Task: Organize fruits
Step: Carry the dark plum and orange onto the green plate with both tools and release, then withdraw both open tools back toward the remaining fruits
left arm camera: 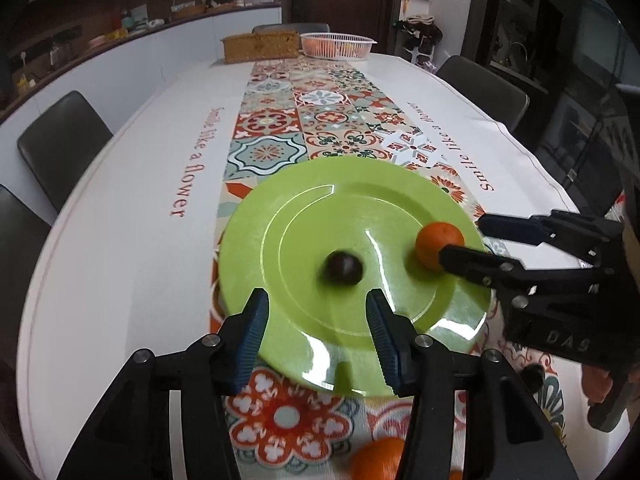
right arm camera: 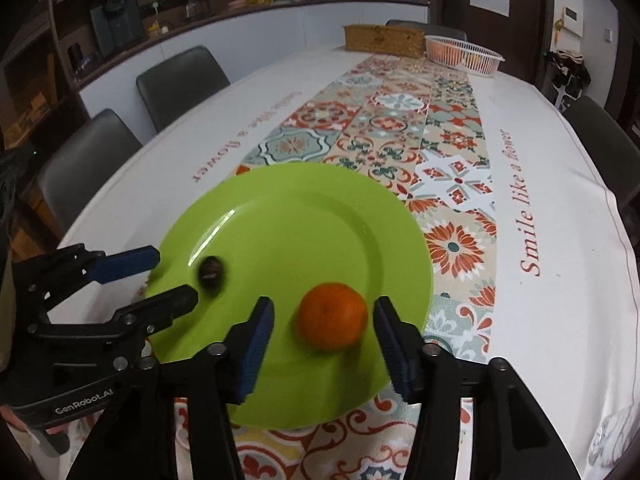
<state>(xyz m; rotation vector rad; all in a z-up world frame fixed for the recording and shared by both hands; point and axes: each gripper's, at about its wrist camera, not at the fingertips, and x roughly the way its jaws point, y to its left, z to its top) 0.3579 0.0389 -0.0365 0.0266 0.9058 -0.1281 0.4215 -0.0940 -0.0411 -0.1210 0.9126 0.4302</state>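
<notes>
A green plate (left arm camera: 304,216) (right arm camera: 288,208) lies on the patterned table runner. On it sit a small dark round fruit (left arm camera: 342,267) (right arm camera: 212,270), blurred, and an orange (left arm camera: 438,244) (right arm camera: 332,316). My left gripper (left arm camera: 318,340) (right arm camera: 170,274) is open and empty, its fingers just short of the dark fruit. My right gripper (right arm camera: 324,344) (left arm camera: 464,238) is open, its fingers on either side of the orange without touching it. Another orange (left arm camera: 376,460) lies on the runner below the plate, partly hidden by my left gripper.
A wicker box (left arm camera: 260,46) (right arm camera: 384,40) and a white basket (left arm camera: 338,45) (right arm camera: 464,55) holding orange fruit stand at the table's far end. Dark chairs (left arm camera: 60,140) (right arm camera: 180,84) line both sides. The white tablecloth (left arm camera: 120,220) flanks the runner.
</notes>
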